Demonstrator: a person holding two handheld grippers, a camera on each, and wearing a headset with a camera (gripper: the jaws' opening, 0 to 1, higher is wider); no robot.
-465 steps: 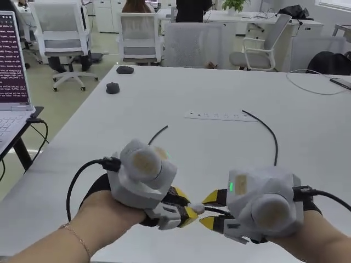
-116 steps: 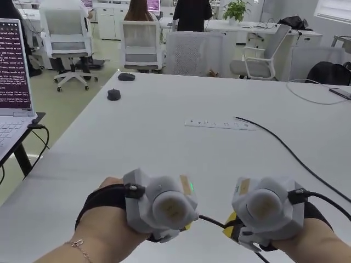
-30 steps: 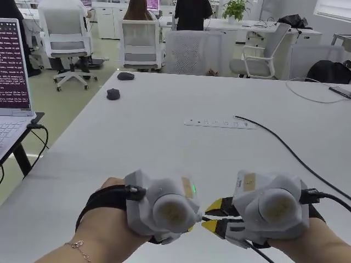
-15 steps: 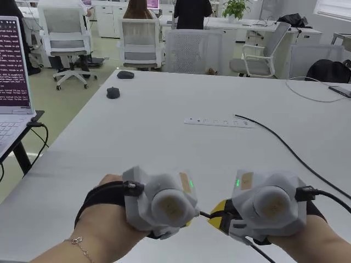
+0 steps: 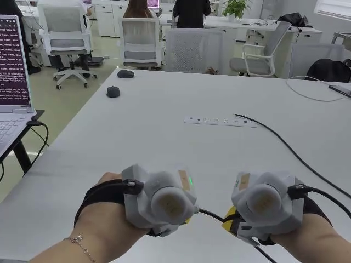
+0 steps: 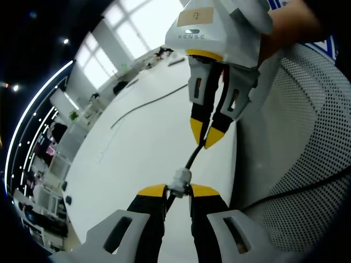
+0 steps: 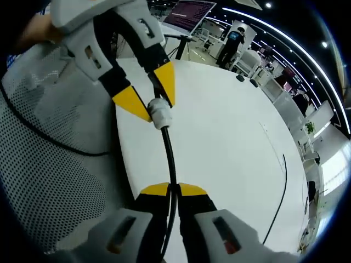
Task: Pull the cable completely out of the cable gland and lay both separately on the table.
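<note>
L claw (image 6: 178,190) shut on cable gland (image 6: 180,179), lower centre of frame; R claw (image 7: 171,190) shut on cable (image 7: 169,150). Gland prob. light, rigid; cable limp, may slip: grip nr gland.

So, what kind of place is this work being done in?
Most likely an open-plan office: mesh-backed office chairs stand at other desks behind, an open laptop sits at the left, and a computer mouse lies on the large white table.
</note>
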